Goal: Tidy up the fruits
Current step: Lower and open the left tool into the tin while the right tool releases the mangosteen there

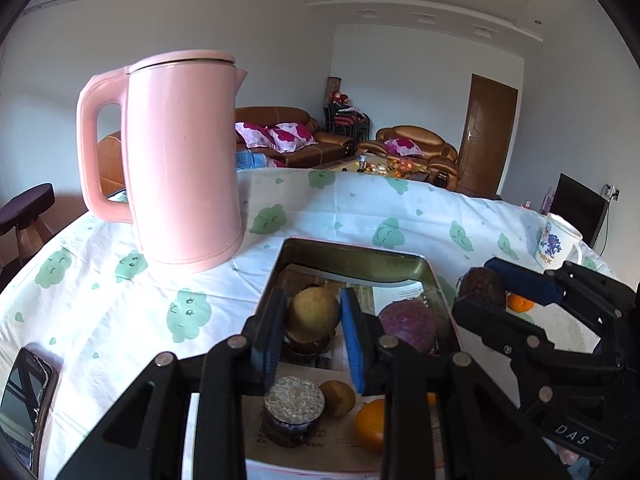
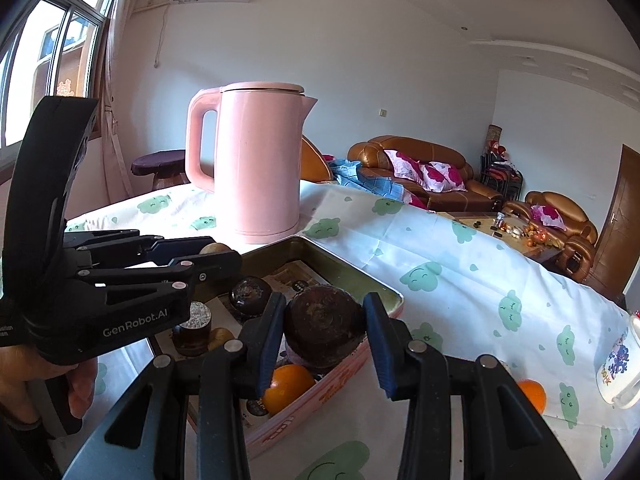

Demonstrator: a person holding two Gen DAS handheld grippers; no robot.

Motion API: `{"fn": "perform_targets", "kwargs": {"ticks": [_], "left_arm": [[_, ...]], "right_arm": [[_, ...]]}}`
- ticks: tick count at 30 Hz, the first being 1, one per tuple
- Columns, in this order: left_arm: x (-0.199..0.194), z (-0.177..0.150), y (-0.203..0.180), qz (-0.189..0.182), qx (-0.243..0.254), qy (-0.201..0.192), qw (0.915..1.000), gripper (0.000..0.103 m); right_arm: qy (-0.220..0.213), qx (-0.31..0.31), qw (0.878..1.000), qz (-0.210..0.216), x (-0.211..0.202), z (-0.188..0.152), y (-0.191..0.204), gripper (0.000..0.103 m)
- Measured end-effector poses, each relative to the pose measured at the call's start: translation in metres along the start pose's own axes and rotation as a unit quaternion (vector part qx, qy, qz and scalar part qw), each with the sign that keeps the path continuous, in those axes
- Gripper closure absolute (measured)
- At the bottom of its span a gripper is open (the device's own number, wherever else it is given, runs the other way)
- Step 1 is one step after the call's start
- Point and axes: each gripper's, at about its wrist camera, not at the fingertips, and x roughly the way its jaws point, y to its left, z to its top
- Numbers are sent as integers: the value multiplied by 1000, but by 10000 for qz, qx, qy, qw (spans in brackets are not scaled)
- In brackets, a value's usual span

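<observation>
Left gripper [image 1: 313, 332] fingers pinch a yellow-brown fruit [image 1: 313, 313] above the tin tray [image 1: 352, 254]; right gripper [image 2: 325, 344] fingers clamp a dark round fruit [image 2: 325, 320].

Tin tray [image 1: 352, 254]: rectangular, open, paper-lined, on the tablecloth.
Yellow-brown fruit [image 1: 313, 312]: round, held above the tray.
Dark brown fruit [image 2: 324, 326]: round, rough-skinned, held over the tray's edge.
Orange [image 2: 287, 386]: lying inside the tray.
Second orange [image 2: 532, 394]: on the cloth, outside the tray.

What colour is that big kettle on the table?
The kettle is pale pink all over, lid and handle included; the right wrist view shows it best.
</observation>
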Motion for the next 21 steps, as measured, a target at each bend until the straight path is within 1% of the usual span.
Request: {"fn": "perform_targets", "kwargs": {"ticks": [8,21], "left_arm": [[4,-4,6,33,-27,124,9999,74],[11,-7,11,50,-19,253,9997,74]], "right_arm": [[177,-152,9996,132,15,-2,17,61],[370,-202,9988,233,29,-6,23,61]]}}
